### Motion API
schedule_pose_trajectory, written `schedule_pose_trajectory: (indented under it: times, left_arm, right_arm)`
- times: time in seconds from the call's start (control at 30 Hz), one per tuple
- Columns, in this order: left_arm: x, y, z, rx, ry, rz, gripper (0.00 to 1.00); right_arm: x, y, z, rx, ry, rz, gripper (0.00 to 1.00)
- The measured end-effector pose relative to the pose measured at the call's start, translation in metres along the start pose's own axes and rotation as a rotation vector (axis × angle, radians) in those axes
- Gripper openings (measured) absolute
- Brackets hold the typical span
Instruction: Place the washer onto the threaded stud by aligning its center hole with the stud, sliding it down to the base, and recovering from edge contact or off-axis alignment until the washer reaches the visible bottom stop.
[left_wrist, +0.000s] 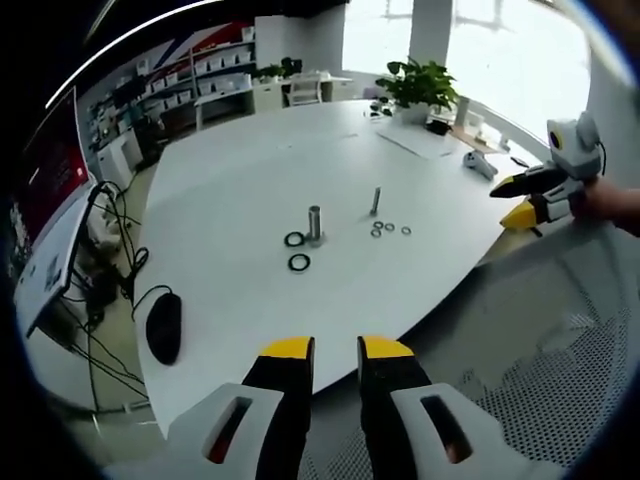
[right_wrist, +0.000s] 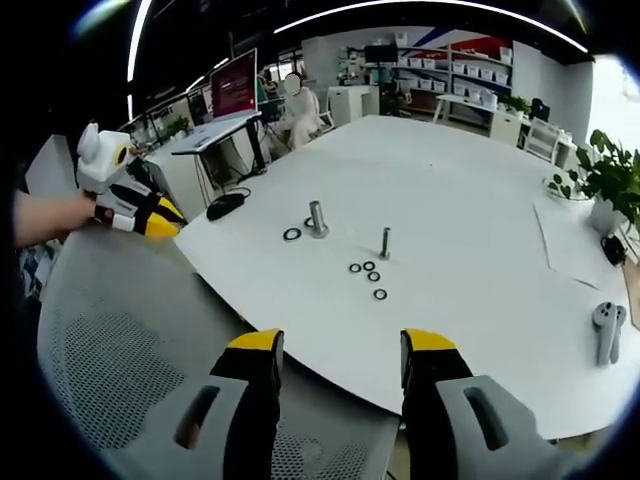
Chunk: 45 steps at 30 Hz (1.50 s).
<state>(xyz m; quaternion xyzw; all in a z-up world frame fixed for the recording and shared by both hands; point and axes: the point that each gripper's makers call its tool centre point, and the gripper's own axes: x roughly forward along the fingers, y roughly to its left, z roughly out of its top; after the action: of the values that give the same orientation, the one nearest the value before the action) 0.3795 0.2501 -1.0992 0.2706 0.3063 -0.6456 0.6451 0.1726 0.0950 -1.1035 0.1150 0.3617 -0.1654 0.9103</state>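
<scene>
Showing both grippers held off the white table (left_wrist: 250, 190), nothing grasped.
Left gripper (left_wrist: 336, 347), lower centre, jaws slightly parted and empty; right gripper (right_wrist: 342, 340), lower centre, jaws wide apart and empty. Small washers (right_wrist: 368, 274) lie at mid-frame just beside the thin threaded stud (right_wrist: 385, 242); a thicker post (right_wrist: 317, 218) stands upright nearby.

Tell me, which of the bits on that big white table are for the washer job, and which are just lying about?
For the job:
- thin threaded stud
- small washers beside it
- left gripper and right gripper, both open and empty

Just lying about:
- thicker post with dark rings
- computer mouse
- potted plant
- paper sheet
- grey handheld controller
</scene>
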Motion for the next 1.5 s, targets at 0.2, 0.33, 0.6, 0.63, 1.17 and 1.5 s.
schedule_pose_trajectory:
  times: [0.2, 0.33, 0.6, 0.63, 1.17, 1.5]
  left_arm:
    - [0.0027, 0.0021, -0.0024, 0.0, 0.01, -0.002, 0.15]
    - [0.0027, 0.0028, -0.0021, 0.001, 0.006, 0.003, 0.15]
    - [0.0037, 0.0057, -0.002, 0.008, 0.003, 0.002, 0.15]
    - [0.004, 0.0059, -0.0025, 0.007, 0.006, 0.002, 0.15]
    - [0.0023, 0.0025, -0.0036, 0.01, 0.014, 0.002, 0.15]
    - [0.0008, 0.0015, -0.0041, 0.017, 0.021, 0.002, 0.15]
  right_arm:
    - [-0.0019, 0.0044, -0.0032, -0.006, 0.01, 0.003, 0.49]
    - [-0.0024, 0.0042, -0.0035, -0.01, 0.012, 0.004, 0.49]
    - [0.0001, 0.0002, -0.0034, -0.001, 0.002, -0.004, 0.49]
    - [-0.0009, 0.0014, -0.0031, 0.0, 0.001, -0.005, 0.49]
    - [-0.0041, 0.0027, -0.0001, -0.005, -0.002, -0.001, 0.49]
    - [-0.0032, 0.0024, -0.0016, -0.007, -0.002, -0.003, 0.48]
